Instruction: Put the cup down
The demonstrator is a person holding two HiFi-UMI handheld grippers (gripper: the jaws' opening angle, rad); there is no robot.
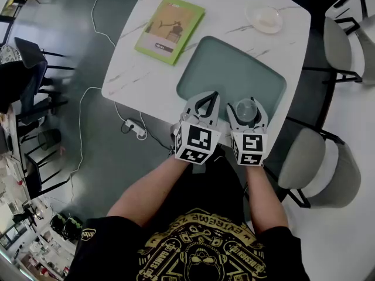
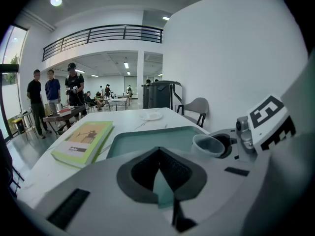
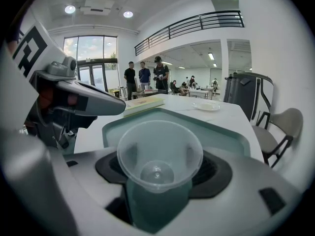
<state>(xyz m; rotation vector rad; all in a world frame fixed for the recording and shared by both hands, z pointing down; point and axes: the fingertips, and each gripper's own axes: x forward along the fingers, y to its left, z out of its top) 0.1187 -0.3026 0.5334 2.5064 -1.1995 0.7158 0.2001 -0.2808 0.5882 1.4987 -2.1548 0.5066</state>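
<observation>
A clear plastic cup (image 1: 246, 110) (image 3: 160, 151) sits between the fingers of my right gripper (image 1: 248, 108) (image 3: 158, 149), mouth up, over the near right corner of a pale green tray (image 1: 234, 69) (image 3: 224, 128). The pads show dark through the cup's walls on both sides and look to be touching it. I cannot see whether the cup's base rests on the tray. My left gripper (image 1: 214, 96) (image 2: 158, 152) hovers just left of it over the tray's near edge, fingertips together, empty. The left gripper view shows the cup (image 2: 207, 145) at its right.
A green book (image 1: 170, 29) lies at the far left of the white marble table (image 1: 146, 75), and a small white plate (image 1: 263, 19) at the far right. Grey chairs (image 1: 319, 160) stand to the right. A power strip (image 1: 135, 127) and cable lie on the floor. People stand far off.
</observation>
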